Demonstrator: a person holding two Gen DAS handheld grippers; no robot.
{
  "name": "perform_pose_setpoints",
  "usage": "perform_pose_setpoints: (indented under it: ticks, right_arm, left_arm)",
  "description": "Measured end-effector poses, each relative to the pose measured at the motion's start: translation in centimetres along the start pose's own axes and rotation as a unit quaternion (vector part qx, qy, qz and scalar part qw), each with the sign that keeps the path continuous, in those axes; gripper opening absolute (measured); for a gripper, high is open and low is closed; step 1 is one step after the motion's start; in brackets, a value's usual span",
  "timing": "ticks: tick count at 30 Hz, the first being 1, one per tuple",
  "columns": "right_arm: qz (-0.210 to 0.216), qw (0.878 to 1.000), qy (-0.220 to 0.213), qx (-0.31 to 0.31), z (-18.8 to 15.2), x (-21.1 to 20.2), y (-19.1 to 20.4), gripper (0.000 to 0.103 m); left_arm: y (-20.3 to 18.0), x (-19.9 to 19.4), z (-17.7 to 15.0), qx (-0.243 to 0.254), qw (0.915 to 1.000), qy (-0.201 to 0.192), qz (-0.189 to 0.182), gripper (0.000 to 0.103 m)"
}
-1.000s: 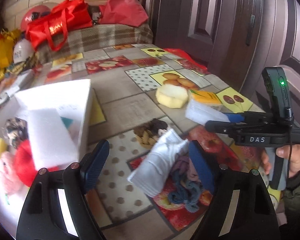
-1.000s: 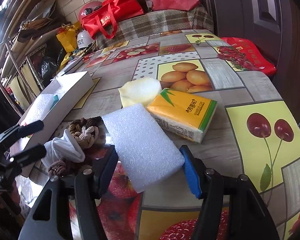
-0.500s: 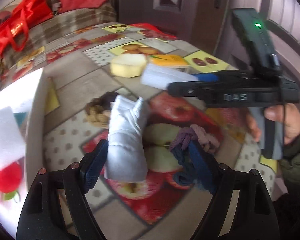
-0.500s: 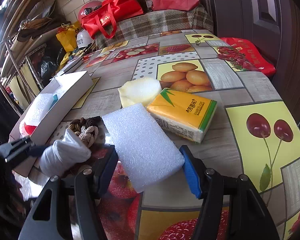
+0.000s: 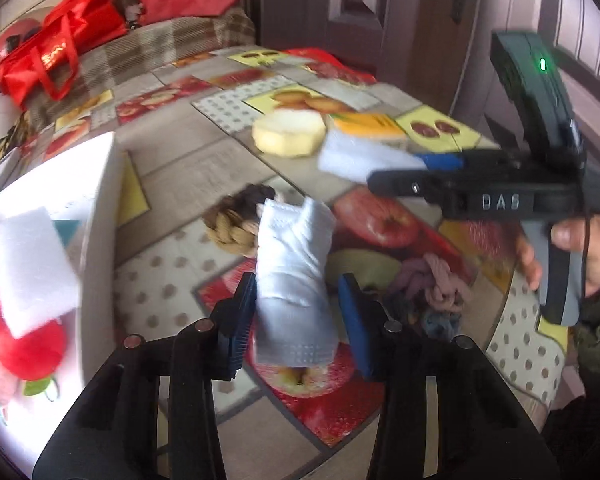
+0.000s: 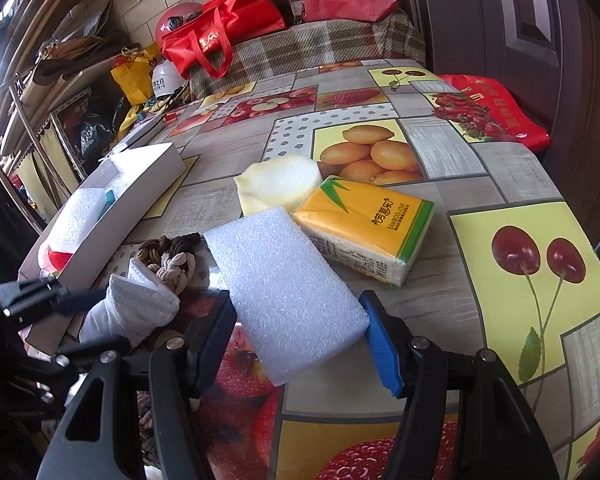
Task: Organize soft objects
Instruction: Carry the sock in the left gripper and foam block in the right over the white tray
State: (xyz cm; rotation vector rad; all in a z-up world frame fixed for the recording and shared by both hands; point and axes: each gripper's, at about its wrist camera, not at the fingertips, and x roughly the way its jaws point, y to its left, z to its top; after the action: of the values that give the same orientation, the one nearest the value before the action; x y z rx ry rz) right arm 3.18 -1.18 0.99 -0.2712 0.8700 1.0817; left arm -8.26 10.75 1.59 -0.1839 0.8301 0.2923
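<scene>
Left of the rolled white sock [image 5: 294,280] I see the white box [image 5: 96,216]. My left gripper [image 5: 296,320] is closing around the sock on the table [image 6: 440,152]. To the sock's right, my right gripper [image 6: 298,330] squeezes the white foam block [image 6: 284,284].

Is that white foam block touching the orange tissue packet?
Touching: in the right wrist view the white foam block leans its far corner against the orange tissue packet, with no gap visible.
</scene>
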Motion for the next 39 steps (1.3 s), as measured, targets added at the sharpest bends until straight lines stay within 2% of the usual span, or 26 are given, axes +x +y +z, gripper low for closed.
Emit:
perform_pose_setpoints:
  ticks: [6, 11, 13, 16, 17, 20, 24, 28, 31, 39]
  right_arm:
    - [-0.01, 1.0, -0.011, -0.013, -0.1, -0.3, 0.6, 0.063]
    - [-0.032, 0.996, -0.067, -0.059, -0.6, -2.3, 2.6, 0.062]
    - [-0.048, 0.991, -0.097, -0.074, -0.9, -3.3, 3.2, 0.062]
    - [-0.065, 0.986, -0.142, -0.065, -1.1, -4.8, 3.1, 0.062]
    - [-0.071, 0.983, -0.157, -0.06, -1.2, -5.3, 3.2, 0.062]
    - [-0.081, 0.97, -0.225, -0.047, -1.9, -7.4, 3.4, 0.062]
    - [-0.094, 0.957, -0.273, -0.037, -2.6, -8.7, 4.4, 0.062]
    - [-0.081, 0.955, -0.284, -0.022, -2.5, -8.6, 5.6, 0.062]
    - [-0.084, 0.953, -0.288, -0.035, -2.5, -8.2, 7.3, 0.062]
    - [-0.081, 0.952, -0.288, -0.06, -2.7, -7.7, 10.0, 0.062]
  left_arm:
    - [-0.4, 0.2, -0.5, 0.004, 0.9999, -0.011, -0.003, 0.034]
    - [-1.1, -1.6, -0.7, 0.018, 0.9977, -0.065, -0.001, 0.034]
    - [-1.2, -3.1, -1.1, 0.019, 0.9944, -0.104, -0.007, 0.034]
    - [-0.7, -5.4, -1.9, 0.011, 0.9862, -0.165, -0.012, 0.034]
    - [-0.6, -6.2, -2.2, 0.013, 0.9828, -0.184, -0.001, 0.034]
    - [0.0, -7.8, -3.0, 0.02, 0.9757, -0.216, 0.026, 0.034]
    - [1.5, -9.7, -4.2, 0.009, 0.968, -0.244, 0.059, 0.034]
    - [3.8, -11.0, -5.3, -0.018, 0.9637, -0.254, 0.081, 0.035]
    - [5.2, -11.6, -6.0, -0.042, 0.9607, -0.259, 0.089, 0.035]
    - [7.6, -12.7, -7.1, -0.07, 0.9551, -0.269, 0.102, 0.035]
